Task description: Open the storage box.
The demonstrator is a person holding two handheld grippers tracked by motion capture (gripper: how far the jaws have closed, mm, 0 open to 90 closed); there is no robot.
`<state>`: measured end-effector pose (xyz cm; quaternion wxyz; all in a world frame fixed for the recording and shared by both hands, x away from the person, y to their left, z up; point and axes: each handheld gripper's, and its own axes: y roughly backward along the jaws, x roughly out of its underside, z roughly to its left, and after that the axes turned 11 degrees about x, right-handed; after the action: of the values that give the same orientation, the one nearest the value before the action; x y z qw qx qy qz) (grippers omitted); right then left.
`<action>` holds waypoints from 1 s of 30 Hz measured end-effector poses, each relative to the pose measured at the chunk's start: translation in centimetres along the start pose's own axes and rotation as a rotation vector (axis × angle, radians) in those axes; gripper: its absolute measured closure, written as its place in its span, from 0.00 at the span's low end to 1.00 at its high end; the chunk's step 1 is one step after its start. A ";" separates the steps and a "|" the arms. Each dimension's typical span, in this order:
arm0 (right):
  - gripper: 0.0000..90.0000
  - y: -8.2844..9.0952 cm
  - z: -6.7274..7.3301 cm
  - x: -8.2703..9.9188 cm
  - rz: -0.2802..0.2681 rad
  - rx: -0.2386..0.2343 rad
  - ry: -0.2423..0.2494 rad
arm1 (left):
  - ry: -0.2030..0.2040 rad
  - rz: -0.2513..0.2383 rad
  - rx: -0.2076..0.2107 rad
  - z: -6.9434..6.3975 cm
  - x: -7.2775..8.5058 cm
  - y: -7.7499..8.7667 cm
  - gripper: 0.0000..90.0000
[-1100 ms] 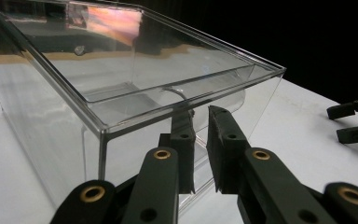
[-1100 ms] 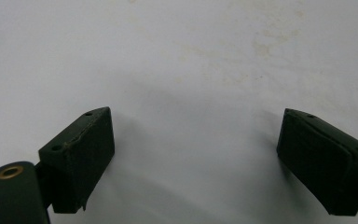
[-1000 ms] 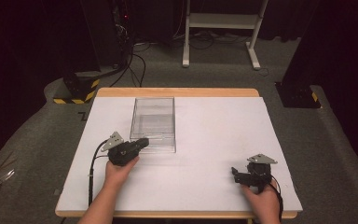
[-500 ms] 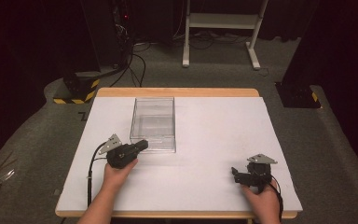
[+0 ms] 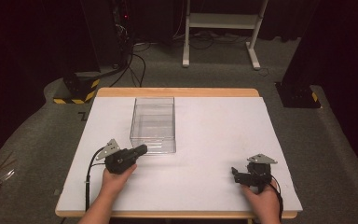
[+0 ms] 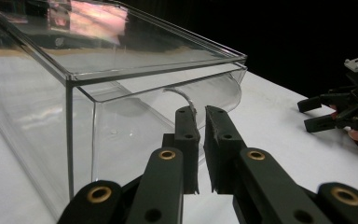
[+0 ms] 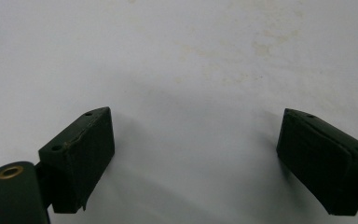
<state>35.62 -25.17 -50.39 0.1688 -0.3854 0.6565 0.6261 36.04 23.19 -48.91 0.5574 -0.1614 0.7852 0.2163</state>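
You have one table (image 5: 214,140), its white top edged in pale wood, and on it stands one clear plastic box (image 5: 153,123), a long rectangular container sitting on the left half of the surface, a little back from the middle. Its long axis runs away from you, from the near edge toward the far edge, and the near short end is the one facing your left hand. In the left gripper view that near end shows a curved transparent flap under the flat top rim, with a thin curved handle on it right ahead of the jaw tips. You hold two grippers, one in each hand. Your left gripper (image 5: 141,149) lies just at the near left corner of the box, pointing right and slightly away from you, and its jaws are drawn nearly together with only a thin slit between them; whether the tips pinch the thin handle or merely stand in front of it cannot be told. Your right gripper (image 5: 235,173) rests well apart from the box near the front right of the table, pointing left, and its two jaws stand wide apart over bare white surface with nothing between them. Your left hand (image 5: 114,179) and right hand (image 5: 260,200) come in from the near edge, each wrapped around its gripper's body
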 end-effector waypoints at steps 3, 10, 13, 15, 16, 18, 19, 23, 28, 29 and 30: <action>0.12 0.0 0.0 0.0 0.000 0.000 0.001 | -0.004 0.009 -0.001 -0.2 0.0 0.2 0.94; 0.12 0.0 0.0 0.0 0.000 -0.001 0.001 | -0.006 0.016 -0.005 -0.8 0.1 0.8 0.95; 0.12 0.0 0.0 0.0 0.000 -0.001 0.001 | 0.007 -0.019 -0.001 -0.8 0.3 1.5 1.00; 0.12 0.0 0.0 0.0 0.000 -0.001 0.002 | 0.004 -0.022 -0.001 -0.9 0.2 1.7 1.00; 0.12 0.0 0.0 0.0 0.000 -0.003 0.001 | -0.007 -0.013 -0.006 -0.9 0.2 1.8 1.00; 0.12 0.0 0.0 0.0 0.000 -0.002 0.001 | -0.005 -0.008 -0.010 -1.0 0.3 1.8 1.00; 0.12 0.0 0.0 0.0 0.000 -0.002 0.001 | -0.004 -0.012 -0.009 -0.9 0.2 1.8 1.00; 0.12 0.0 0.0 0.0 0.000 -0.001 0.001 | 0.018 -0.031 0.009 -0.4 0.0 1.4 0.84; 0.12 0.0 0.0 0.0 0.000 -0.002 0.001 | 0.033 0.003 0.029 -0.2 -0.3 0.2 0.79; 0.12 0.0 0.0 0.0 0.000 -0.002 0.002 | 0.031 0.002 0.036 -0.2 -0.3 0.0 0.79; 0.12 0.0 0.0 0.0 0.000 -0.002 0.002 | 0.037 0.002 0.040 -0.2 -0.2 -0.2 0.80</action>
<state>35.65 -25.20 -50.39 0.1679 -0.3863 0.6559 0.6263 36.08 22.92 -48.69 0.5458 -0.1535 0.7995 0.1981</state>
